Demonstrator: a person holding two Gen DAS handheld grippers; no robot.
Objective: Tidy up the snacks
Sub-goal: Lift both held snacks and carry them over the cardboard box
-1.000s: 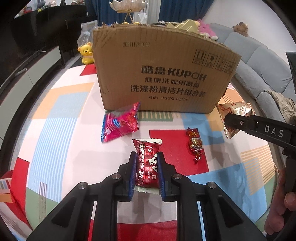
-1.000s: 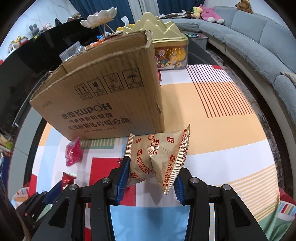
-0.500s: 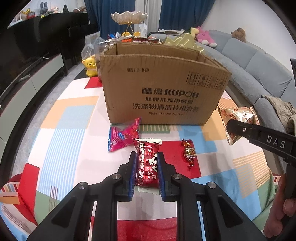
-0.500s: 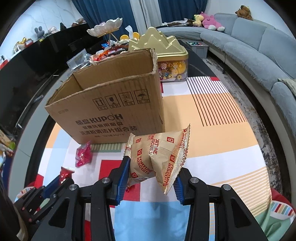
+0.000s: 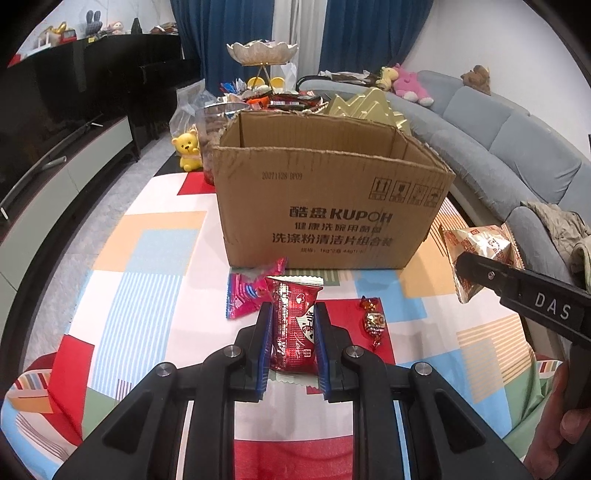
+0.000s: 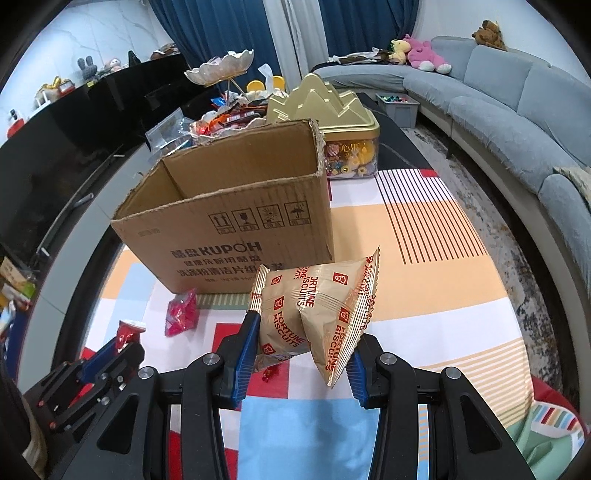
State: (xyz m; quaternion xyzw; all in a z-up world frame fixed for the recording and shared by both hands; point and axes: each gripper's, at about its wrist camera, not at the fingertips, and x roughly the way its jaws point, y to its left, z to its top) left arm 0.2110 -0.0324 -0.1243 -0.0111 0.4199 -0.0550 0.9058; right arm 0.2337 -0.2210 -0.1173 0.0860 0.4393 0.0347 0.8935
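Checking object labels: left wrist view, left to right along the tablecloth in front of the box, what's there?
Pink snack packet → red snack packet held in the left hand-held gripper → foil-wrapped candy → fortune biscuits packet in the right hand-held gripper.

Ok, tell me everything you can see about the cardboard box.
The cardboard box is plain brown corrugated card, open at the top with ragged edges where the flaps were. Its front carries black Chinese text, "KUPOH" and handling symbols. It stands upright on the patterned tablecloth, a pink snack packet lying at its base. No contents show.

A grey sofa [image 6: 498,110] curves past blue curtains [image 6: 221,33], opposite a long black cabinet [image 5: 92,85].
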